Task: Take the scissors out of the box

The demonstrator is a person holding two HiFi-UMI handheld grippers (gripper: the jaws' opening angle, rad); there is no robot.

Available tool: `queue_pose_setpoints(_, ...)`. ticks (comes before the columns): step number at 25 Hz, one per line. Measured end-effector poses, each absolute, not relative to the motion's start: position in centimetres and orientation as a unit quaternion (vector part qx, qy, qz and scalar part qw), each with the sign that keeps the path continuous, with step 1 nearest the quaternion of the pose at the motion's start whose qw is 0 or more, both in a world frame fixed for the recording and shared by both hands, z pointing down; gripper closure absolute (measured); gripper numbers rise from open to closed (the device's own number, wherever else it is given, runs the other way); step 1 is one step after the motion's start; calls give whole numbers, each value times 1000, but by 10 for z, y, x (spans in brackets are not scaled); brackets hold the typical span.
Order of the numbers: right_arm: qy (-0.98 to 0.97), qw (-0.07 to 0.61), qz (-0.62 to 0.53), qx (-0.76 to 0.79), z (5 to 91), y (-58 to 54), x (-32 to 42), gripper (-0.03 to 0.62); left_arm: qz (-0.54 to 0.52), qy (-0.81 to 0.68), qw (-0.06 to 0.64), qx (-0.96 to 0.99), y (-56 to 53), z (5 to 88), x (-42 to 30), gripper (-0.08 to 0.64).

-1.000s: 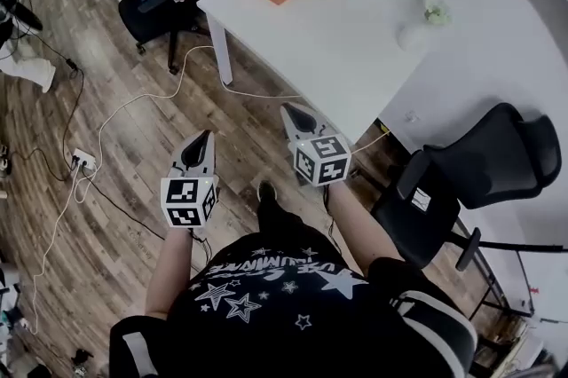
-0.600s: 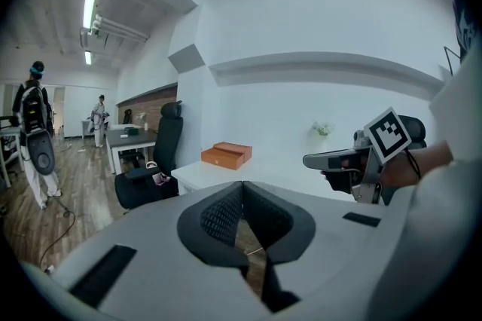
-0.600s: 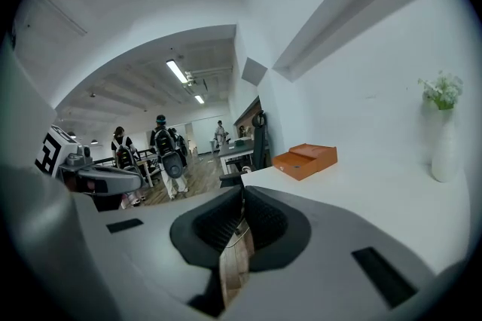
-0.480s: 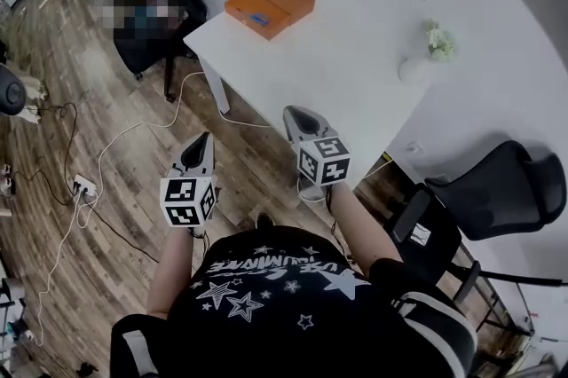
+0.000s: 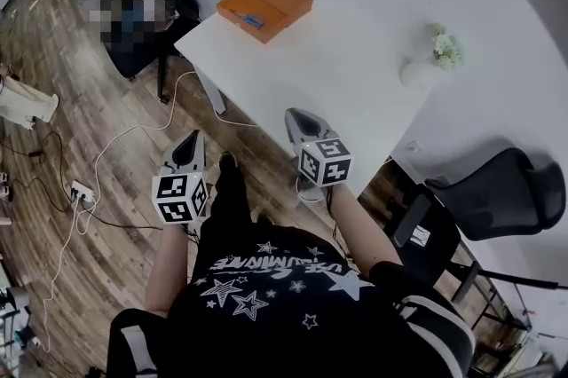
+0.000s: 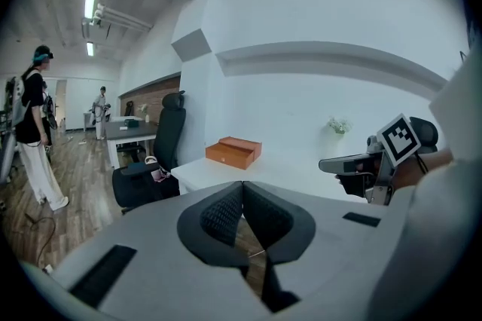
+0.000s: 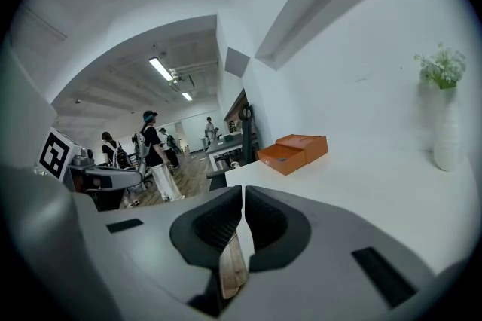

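Observation:
An orange box (image 5: 264, 3) lies at the far corner of the white table (image 5: 355, 57); something small and blue shows in its lower half, too small to name. The box also shows in the left gripper view (image 6: 233, 151) and the right gripper view (image 7: 294, 152). My left gripper (image 5: 188, 147) hangs over the wooden floor, short of the table, with its jaws shut and empty (image 6: 242, 190). My right gripper (image 5: 297, 119) is at the table's near edge, also shut on nothing (image 7: 242, 197). Both are far from the box.
A white vase with flowers (image 5: 426, 64) stands on the table to the right. A black office chair (image 5: 493, 190) is at my right, and another stands beyond the table's left corner. Cables (image 5: 124, 123) and a power strip (image 5: 82, 188) lie on the floor. A person (image 6: 32, 132) stands in the background.
Both grippers have moved forward toward the table as the person walked. The table and box now sit closer in the head view. Both jaws stay shut.

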State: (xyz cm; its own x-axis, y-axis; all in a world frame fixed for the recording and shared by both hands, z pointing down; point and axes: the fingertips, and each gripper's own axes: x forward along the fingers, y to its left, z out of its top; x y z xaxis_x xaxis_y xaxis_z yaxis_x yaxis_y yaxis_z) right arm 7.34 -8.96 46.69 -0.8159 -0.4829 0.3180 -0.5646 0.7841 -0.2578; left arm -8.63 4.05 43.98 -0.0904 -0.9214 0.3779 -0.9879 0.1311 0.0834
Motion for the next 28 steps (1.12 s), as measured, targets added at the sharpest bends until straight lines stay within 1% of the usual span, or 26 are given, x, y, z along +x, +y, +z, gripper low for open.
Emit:
queue_pose_setpoints(5, -937, 115, 158, 289, 464, -131, 45, 546, 94, -711, 176, 675, -18, 451, -118, 541)
queue_pose_setpoints(9, -934, 130, 137, 302, 463, -184, 16, 546, 106, -683, 163, 704, -75, 454, -143, 541)
queue_pose_setpoints(14, -930, 142, 128, 314, 462, -260, -41, 546, 117, -676, 165, 709, -150, 460, -202, 541)
queue_pose_setpoints(18, -925, 161, 128, 319, 464, -306, -77, 547, 140, -659, 151, 723, -200, 460, -228, 541)
queue_pose_setpoints(21, -922, 188, 129, 313, 472, -333, -106, 547, 140, -645, 151, 736, -233, 461, -244, 541)
queue_pose_setpoints(25, -905, 257, 160, 297, 497, -361, -135, 546, 143, -627, 167, 748, -267, 473, -259, 543)
queue_pose_setpoints(28, -892, 277, 174, 312, 507, -391, -148, 546, 149, -616, 174, 754, -296, 481, -271, 541)
